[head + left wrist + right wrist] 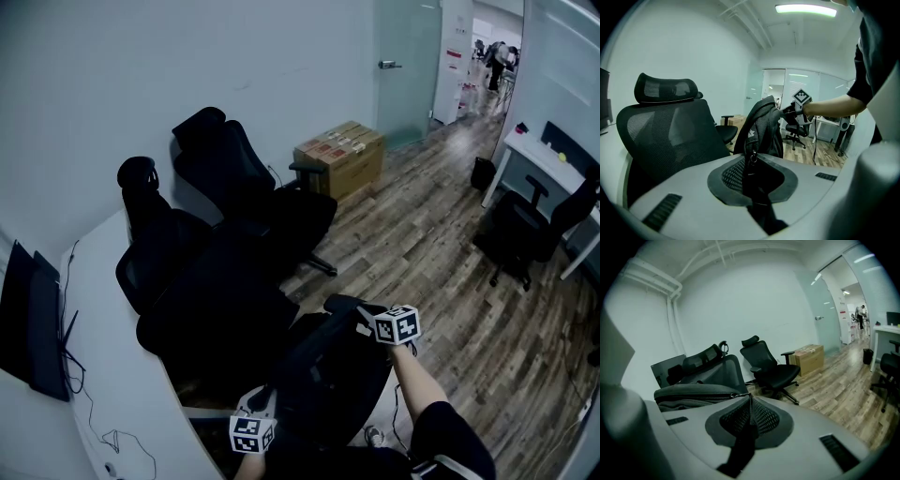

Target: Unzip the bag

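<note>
Dark bag [323,375] is held up off the floor between the two grippers, close in front of the person, next to black chairs [234,234] and a white table [103,356]. Left gripper [270,401] is at the bag's near end, fingers [726,176] clamped on a dark fold of the bag by a metal ring. Right gripper [363,324] is at the far upper end, fingers [764,420] closed on the zip pull [740,394]. The zip line looks closed along the bag's edge.
</note>
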The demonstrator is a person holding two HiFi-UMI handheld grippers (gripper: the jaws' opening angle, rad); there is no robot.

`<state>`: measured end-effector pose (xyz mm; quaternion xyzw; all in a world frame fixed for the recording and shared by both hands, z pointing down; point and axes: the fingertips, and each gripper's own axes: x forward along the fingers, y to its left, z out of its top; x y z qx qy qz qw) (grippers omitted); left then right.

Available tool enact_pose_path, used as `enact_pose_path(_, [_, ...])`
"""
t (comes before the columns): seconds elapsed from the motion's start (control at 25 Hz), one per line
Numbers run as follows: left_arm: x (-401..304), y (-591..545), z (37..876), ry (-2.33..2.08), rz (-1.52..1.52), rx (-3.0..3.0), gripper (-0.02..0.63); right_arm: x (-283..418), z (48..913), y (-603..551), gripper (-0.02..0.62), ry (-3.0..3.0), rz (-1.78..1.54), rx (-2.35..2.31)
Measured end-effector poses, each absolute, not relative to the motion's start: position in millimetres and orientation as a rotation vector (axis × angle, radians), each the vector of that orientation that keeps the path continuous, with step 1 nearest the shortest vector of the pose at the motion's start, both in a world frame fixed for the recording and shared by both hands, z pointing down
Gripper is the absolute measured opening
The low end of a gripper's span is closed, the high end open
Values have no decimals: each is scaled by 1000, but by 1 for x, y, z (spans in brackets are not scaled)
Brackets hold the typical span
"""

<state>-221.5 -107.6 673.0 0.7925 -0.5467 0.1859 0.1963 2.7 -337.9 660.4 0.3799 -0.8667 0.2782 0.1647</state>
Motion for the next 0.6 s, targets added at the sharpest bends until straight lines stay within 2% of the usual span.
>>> enact_pose_path(0.6, [-232,-108,677,-1539,482,2151,49,-9,667,-332,52,-2470,845,1087])
